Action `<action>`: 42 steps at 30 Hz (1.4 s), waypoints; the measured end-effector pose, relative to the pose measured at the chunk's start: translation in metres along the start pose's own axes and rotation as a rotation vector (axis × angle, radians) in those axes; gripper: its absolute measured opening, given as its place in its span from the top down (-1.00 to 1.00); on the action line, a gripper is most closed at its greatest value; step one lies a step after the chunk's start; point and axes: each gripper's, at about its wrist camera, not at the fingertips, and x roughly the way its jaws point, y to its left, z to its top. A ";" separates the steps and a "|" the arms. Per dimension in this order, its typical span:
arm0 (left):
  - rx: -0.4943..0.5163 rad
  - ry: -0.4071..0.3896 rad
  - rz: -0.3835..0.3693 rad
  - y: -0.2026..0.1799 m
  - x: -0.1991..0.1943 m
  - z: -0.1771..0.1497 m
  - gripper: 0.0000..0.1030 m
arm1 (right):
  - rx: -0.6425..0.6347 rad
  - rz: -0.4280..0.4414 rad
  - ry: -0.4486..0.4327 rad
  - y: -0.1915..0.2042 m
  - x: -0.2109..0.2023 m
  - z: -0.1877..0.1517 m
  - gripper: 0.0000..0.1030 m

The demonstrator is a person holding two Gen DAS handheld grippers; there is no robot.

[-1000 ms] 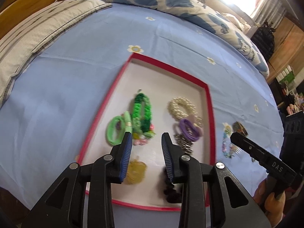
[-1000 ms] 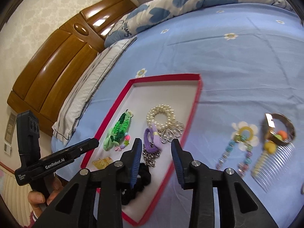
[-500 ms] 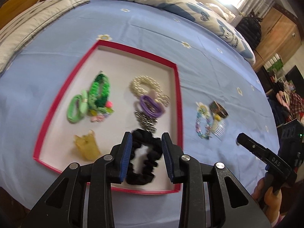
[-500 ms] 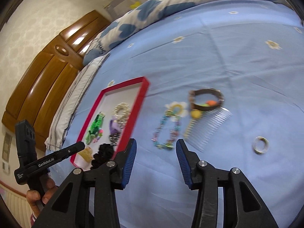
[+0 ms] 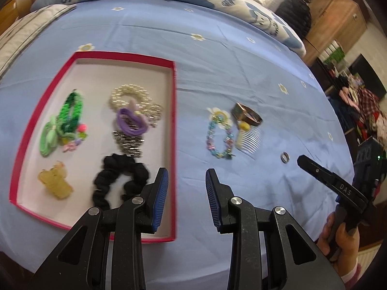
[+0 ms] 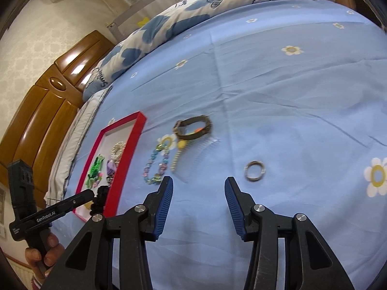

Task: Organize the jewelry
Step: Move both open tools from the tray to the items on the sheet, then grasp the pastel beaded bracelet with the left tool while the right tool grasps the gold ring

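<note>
Here, left gripper [image 5: 185,185] empty, wide, over red tray [image 5: 173,111] edge, right gripper [image 6: 198,194] empty, wide.

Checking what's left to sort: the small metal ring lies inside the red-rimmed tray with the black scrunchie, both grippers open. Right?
Not quite. The small metal ring lies outside the red-rimmed tray, on the blue bedsheet; the right wrist view shows it. The black scrunchie is in the tray, both grippers open.

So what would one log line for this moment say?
left gripper: open, empty | right gripper: open, empty | small metal ring: on bedsheet, outside red-rimmed tray
</note>
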 end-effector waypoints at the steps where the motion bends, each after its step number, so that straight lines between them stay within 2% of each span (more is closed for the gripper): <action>1: 0.008 0.004 -0.001 -0.003 0.002 0.001 0.41 | -0.004 -0.009 -0.004 -0.002 -0.002 -0.001 0.07; 3: 0.023 0.013 -0.004 -0.011 0.007 0.002 0.38 | -0.020 -0.037 -0.010 -0.005 -0.003 -0.001 -0.01; 10: 0.068 0.040 -0.005 -0.031 0.030 0.013 0.30 | -0.061 -0.111 -0.006 -0.018 0.003 -0.003 -0.01; 22: 0.148 0.128 0.027 -0.062 0.094 0.033 0.28 | -0.133 -0.171 0.035 -0.029 0.026 -0.001 -0.01; 28: 0.172 0.133 0.060 -0.066 0.107 0.032 0.28 | -0.213 -0.234 0.043 -0.021 0.036 -0.004 0.07; 29: 0.177 0.132 0.062 -0.066 0.107 0.032 0.30 | -0.226 -0.248 0.040 -0.020 0.036 -0.005 0.21; 30: 0.182 0.126 0.063 -0.067 0.107 0.032 0.41 | -0.242 -0.266 0.035 -0.019 0.037 -0.006 0.30; 31: 0.185 0.124 0.063 -0.068 0.108 0.032 0.54 | -0.250 -0.276 0.032 -0.018 0.038 -0.006 0.50; 32: 0.185 0.124 0.058 -0.067 0.108 0.032 0.70 | -0.253 -0.280 0.028 -0.018 0.038 -0.006 0.54; 35: 0.166 0.121 0.034 -0.062 0.107 0.033 0.85 | -0.249 -0.274 0.017 -0.019 0.035 -0.007 0.55; 42: 0.161 0.078 0.004 -0.056 0.082 0.027 0.85 | -0.231 -0.231 -0.012 -0.015 0.024 -0.004 0.55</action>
